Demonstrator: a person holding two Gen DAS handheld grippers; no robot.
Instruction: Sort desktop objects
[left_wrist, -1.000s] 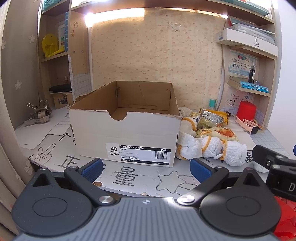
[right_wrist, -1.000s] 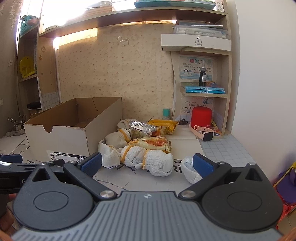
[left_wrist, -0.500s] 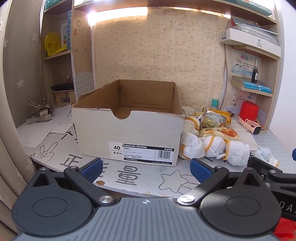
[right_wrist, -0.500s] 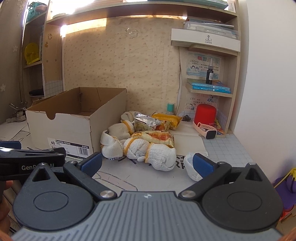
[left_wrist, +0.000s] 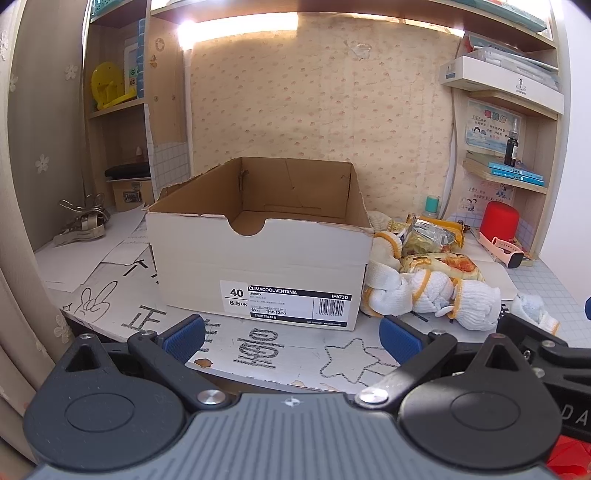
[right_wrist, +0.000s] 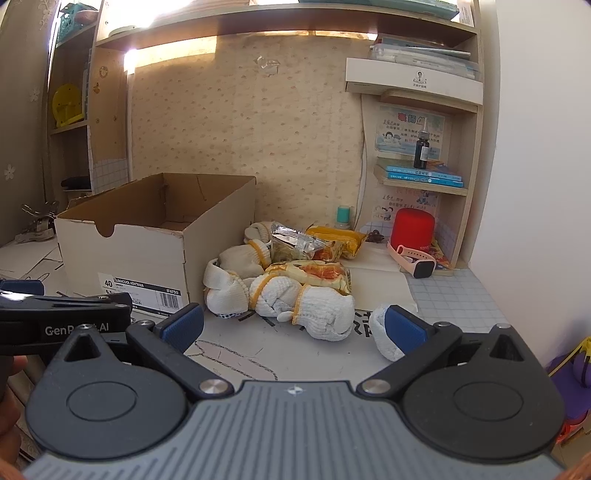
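Note:
An open, empty cardboard shoebox (left_wrist: 258, 254) (right_wrist: 147, 243) stands on the desk. To its right lies a heap of white gloves with yellow cuffs (left_wrist: 436, 291) (right_wrist: 291, 299) mixed with snack packets (left_wrist: 432, 236) (right_wrist: 306, 271). One more rolled glove (right_wrist: 380, 332) lies apart, just behind my right gripper's right fingertip. My left gripper (left_wrist: 291, 338) stands open before the box with nothing between its fingers. Facing the glove heap, my right gripper (right_wrist: 293, 328) is open and holds nothing too.
A red cylinder (right_wrist: 412, 229) and a pink smartwatch (right_wrist: 415, 260) sit at the right by shelves with books and a dark bottle (right_wrist: 421, 144). Metal clips (left_wrist: 83, 218) lie at the left. Paper sheets with drawings (left_wrist: 258, 347) cover the desk front.
Both grippers have risen a little and drawn back slightly, so the box and the glove heap sit lower in view. Nothing on the desk has moved and both grippers stay open.

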